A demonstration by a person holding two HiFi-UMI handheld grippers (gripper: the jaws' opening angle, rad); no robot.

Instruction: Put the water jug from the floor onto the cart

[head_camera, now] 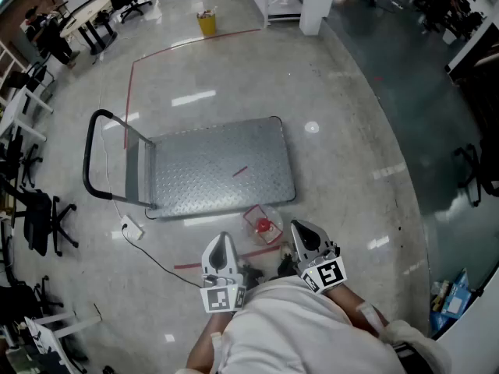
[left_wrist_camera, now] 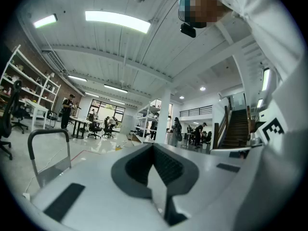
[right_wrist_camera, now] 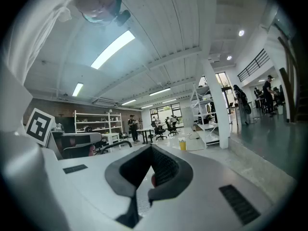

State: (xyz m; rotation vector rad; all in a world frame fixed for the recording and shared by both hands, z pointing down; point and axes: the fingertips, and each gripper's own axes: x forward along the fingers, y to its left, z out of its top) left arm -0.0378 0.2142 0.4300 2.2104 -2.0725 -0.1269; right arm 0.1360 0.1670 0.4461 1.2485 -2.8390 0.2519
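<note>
The clear water jug (head_camera: 263,226) with a red cap stands on the floor just in front of the near edge of the flat metal cart (head_camera: 218,170). The cart's black push handle (head_camera: 93,158) is at its left end. Both grippers are held close to the person's body, level and pointing over the jug toward the cart. My left gripper (head_camera: 222,245) is left of the jug, its jaws together and empty. My right gripper (head_camera: 301,232) is right of the jug, jaws shut with nothing in them. The right gripper view (right_wrist_camera: 149,170) shows a red speck low between the pads.
Red tape lines (head_camera: 187,44) mark the floor around the cart. A black cable with a white plug (head_camera: 132,228) lies to its left. Office chairs (head_camera: 35,216) line the left side. A yellow bin (head_camera: 207,22) and a white column (head_camera: 316,6) stand beyond the cart.
</note>
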